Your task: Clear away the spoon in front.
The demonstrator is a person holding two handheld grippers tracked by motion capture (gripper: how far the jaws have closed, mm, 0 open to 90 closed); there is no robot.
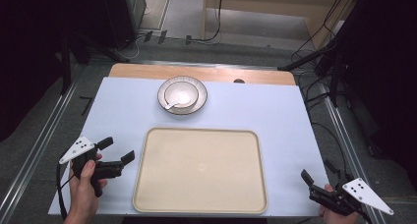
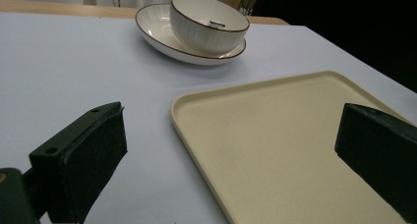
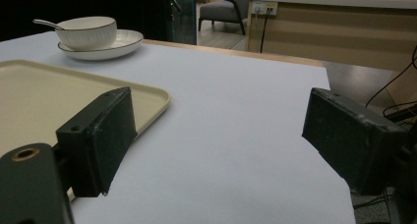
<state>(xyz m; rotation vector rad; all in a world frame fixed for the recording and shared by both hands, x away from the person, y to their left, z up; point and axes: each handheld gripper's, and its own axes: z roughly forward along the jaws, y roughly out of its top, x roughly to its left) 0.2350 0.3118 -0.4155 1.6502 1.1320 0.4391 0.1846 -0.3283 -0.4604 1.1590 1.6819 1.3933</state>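
A cream tray [image 1: 147, 184] lies at the near middle of the white table, bare inside; its corner [image 2: 187, 106] shows in the left gripper view and its edge [image 3: 157, 101] in the right gripper view. Behind it a white bowl [image 1: 181, 94] sits on a white plate [image 1: 164, 103], with a spoon [image 1: 172, 105] resting in the bowl. The bowl [image 2: 206, 22] and plate [image 2: 152, 30] stand far ahead in the left gripper view. My left gripper [image 1: 118, 150] is held left of the tray, open with nothing between its fingers. At the table's near right corner my right gripper [image 1: 319, 172] also stands open and holds nothing.
The white table top [image 1: 275, 116] has a wooden strip [image 1: 216, 74] along its far edge. Cables [image 1: 319, 47] and dark stands lie on the floor behind and to the right. A wooden counter [image 3: 334, 27] and a chair [image 3: 221, 10] stand beyond the table.
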